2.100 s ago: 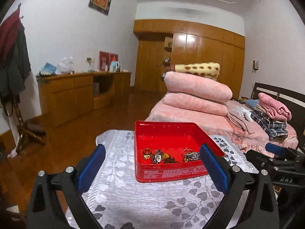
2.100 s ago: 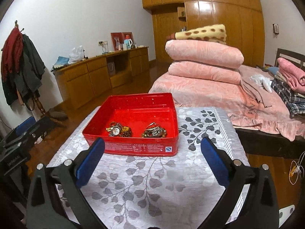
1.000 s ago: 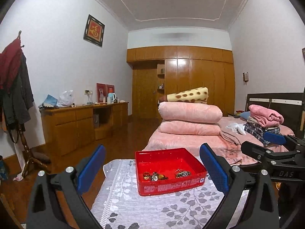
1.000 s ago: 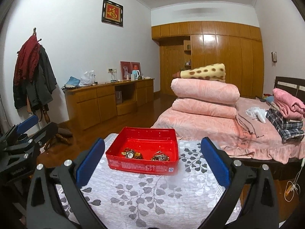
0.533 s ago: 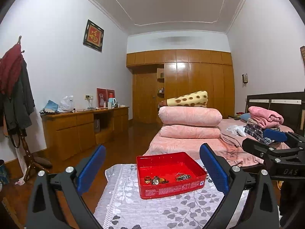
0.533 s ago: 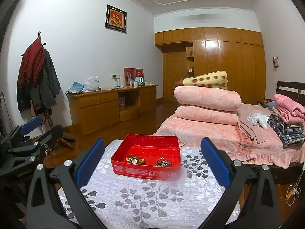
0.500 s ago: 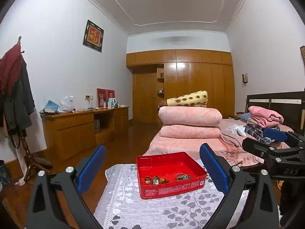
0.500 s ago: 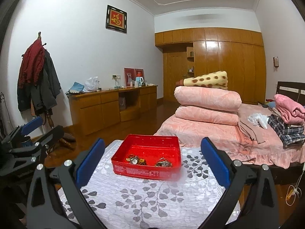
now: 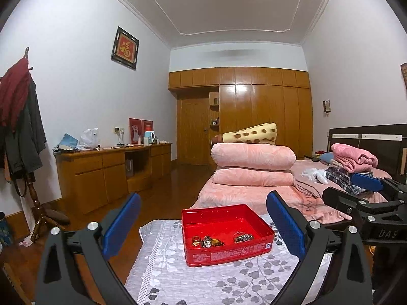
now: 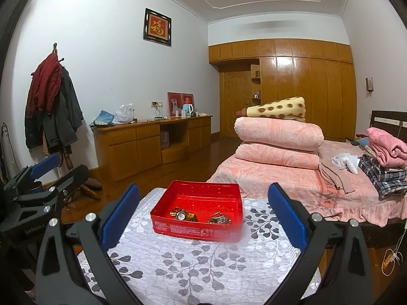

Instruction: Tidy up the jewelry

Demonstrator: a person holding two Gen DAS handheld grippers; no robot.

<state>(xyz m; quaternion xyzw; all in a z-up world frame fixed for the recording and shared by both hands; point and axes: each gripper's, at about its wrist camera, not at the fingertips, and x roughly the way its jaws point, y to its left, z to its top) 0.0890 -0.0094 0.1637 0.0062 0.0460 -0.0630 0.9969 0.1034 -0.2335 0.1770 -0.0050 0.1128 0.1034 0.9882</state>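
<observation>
A shallow red tin stands on a table with a white leaf-patterned cloth. Inside it lie two small heaps of jewelry: rings and a watch-like piece on the left, bangles on the right. My left gripper is open, held back from the tin with nothing between its blue pads. My right gripper is open too, equally far back and empty. Each gripper shows at the edge of the other's view.
Past the table stands a bed with stacked pink quilts and folded clothes. A wooden sideboard lines the left wall, and a coat stand holds jackets. Wooden floor lies to the left of the table.
Both grippers have drawn back and risen from the tin, which now looks smaller and farther off. The jewelry in the tin has not moved. Both stay open.
</observation>
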